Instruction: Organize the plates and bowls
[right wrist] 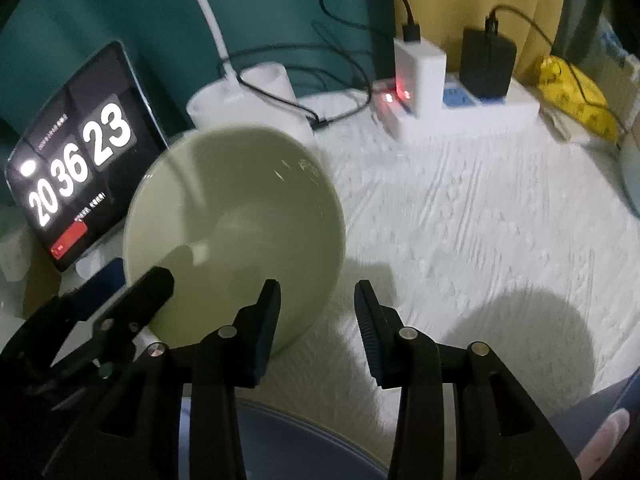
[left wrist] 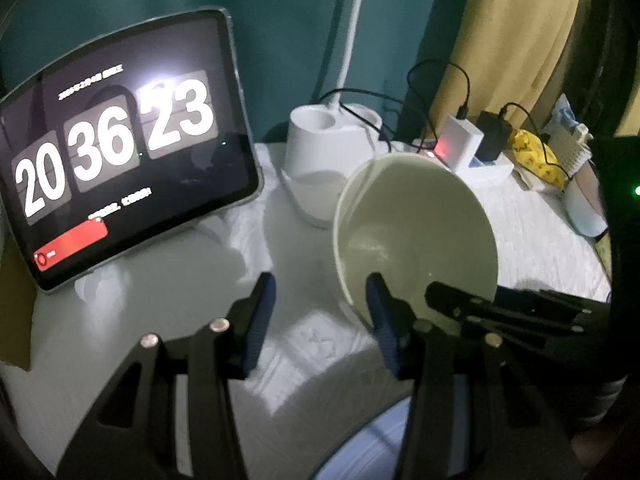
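Both claws gape with nothing gripped, the left claw (left wrist: pixel 322 316) and the right claw (right wrist: pixel 316 320) over the white tabletop (right wrist: pixel 460 220). Between them the pale green bowl (left wrist: pixel 416 220) tilts on edge, its rim overlapping each claw's inner finger. Farther back stands a tablet (left wrist: pixel 120 140).

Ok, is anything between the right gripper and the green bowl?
Nothing visible. The right gripper sits beside the tilted bowl, one of its fingers overlapping the rim. The left gripper flanks the other side.
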A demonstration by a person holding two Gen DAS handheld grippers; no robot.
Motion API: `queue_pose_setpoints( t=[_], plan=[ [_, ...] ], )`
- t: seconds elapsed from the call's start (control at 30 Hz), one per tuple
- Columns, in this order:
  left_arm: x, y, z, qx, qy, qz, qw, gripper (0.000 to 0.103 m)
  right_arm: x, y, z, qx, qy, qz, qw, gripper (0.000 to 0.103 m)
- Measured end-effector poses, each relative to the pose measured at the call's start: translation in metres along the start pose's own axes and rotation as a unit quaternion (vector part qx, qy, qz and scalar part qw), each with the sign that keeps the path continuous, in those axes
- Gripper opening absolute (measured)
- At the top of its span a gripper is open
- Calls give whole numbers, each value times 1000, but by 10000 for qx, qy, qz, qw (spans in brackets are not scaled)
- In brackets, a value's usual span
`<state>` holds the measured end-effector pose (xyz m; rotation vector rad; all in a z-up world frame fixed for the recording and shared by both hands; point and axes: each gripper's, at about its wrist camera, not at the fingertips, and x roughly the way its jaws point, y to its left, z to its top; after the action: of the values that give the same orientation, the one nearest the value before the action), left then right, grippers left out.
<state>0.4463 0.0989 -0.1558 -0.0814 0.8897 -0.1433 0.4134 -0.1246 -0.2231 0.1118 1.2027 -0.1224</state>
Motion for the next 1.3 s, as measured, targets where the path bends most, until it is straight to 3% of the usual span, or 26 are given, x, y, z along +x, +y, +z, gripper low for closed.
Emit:
queue_pose_setpoints(
  t=[0.17, 0.2, 0.33, 0.6, 1.3],
  plan=[
    [5, -1, 0, 2, 113, -47, 9999, 47, 2, -2, 0, 1, -3, 116, 9999, 24],
    [6, -1, 0, -12, 141, -96, 9999, 42, 2, -1, 0, -28, -31, 102, 9999, 22],
    [7, -5, -1, 82, 162, -210, 9996, 26, 1, -4, 1, -53, -97, 153, 9998, 21],
    [5, -3, -2, -9, 129, -257, 9996, 20, -4, -8, 0, -9, -164, 221, 9996, 18],
    [-37, -4, 0, -8, -472, -468, 9978, 20, -46, -18, 1, 97, -559, 479, 9972, 14]
  ],
)
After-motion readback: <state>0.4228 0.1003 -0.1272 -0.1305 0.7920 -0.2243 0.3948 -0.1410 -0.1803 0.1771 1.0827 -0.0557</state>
